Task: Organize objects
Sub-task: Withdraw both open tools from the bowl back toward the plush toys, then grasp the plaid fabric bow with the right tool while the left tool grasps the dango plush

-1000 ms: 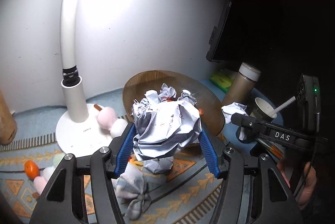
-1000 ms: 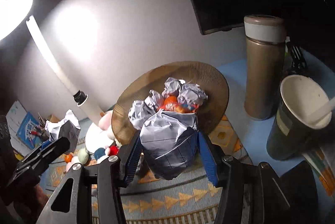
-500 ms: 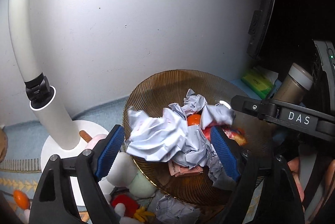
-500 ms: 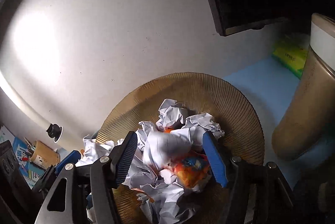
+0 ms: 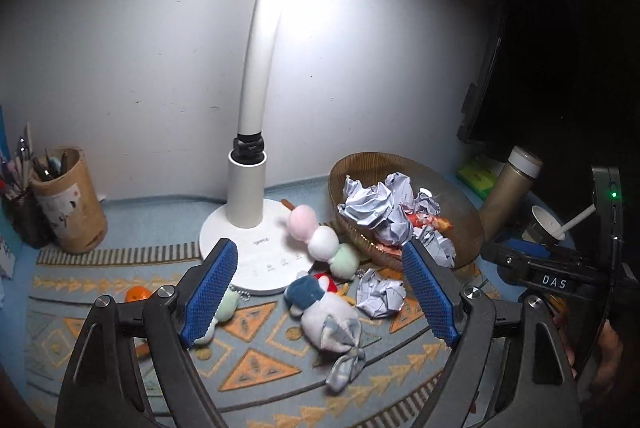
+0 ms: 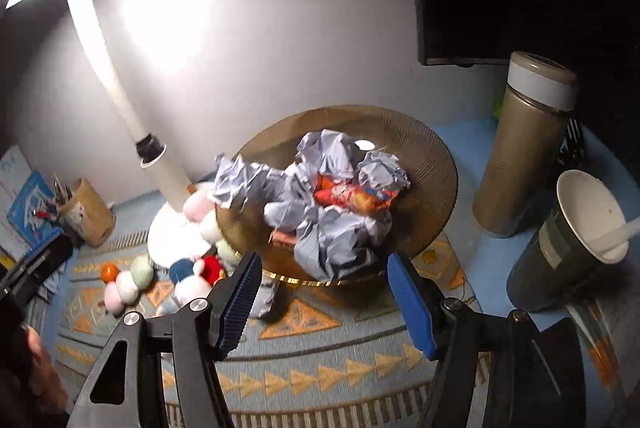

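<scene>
Hovering with blue pads spread and nothing between them, the left hand-held gripper should drop straight over the crumpled white paper ball lying on the patterned mat, just beside the ribbed brown bowl. The right hand-held gripper is spread and empty too. Squeeze gently; paper squashes.
</scene>
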The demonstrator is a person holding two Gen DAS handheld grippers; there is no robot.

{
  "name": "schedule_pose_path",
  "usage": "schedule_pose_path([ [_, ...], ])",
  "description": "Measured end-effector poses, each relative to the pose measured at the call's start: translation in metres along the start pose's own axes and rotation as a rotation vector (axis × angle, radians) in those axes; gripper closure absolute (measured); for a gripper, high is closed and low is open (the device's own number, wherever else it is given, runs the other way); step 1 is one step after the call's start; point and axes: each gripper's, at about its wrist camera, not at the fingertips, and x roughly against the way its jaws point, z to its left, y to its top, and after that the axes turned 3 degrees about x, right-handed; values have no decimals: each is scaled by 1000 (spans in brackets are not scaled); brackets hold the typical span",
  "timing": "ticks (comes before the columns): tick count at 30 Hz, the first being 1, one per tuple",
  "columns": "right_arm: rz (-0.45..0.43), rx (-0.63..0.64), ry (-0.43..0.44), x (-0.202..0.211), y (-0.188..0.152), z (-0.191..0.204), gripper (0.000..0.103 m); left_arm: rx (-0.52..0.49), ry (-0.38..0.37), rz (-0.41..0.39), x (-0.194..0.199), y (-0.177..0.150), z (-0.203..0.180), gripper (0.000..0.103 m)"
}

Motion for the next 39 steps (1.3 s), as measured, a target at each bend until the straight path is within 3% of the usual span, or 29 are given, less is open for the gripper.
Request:
schedule_pose_path([
  [3, -4, 92, 21, 2, -29, 37, 39, 44, 55, -14, 30, -27, 24, 8],
  [6, -3, 127, 41, -13, -53, 61, 39, 53, 168, -25, 40, -67, 43, 8],
  [8, -13, 161, 16, -23, -65, 75, 39, 54, 253, 10, 36, -94, 61, 8],
  [11, -8, 156, 33, -44, -76, 81, 39, 106, 289, 51, 32, -120, 88, 8],
  [16, 11, 84, 51, -64, -87, 68, 39, 238, 264, 72, 16, -133, 112, 8],
  [25, -5, 112, 41, -64, -85, 74, 39, 278, 227, 104, 12, -135, 118, 9],
  [30, 86, 44, 141, -75, -76, 66, 39, 221, 152, 155, -5, -104, 117, 11],
  [34, 131, 16, 239, -85, -62, 70, 39, 63, 88, 187, -39, -65, 109, 11],
  [36, 118, 47, 221, -86, -60, 75, 39, 13, 100, 224, -61, -56, 110, 19],
  [39, 128, 63, 237, -91, -61, 79, 39, -14, 64, 277, -84, -53, 112, 20],
])
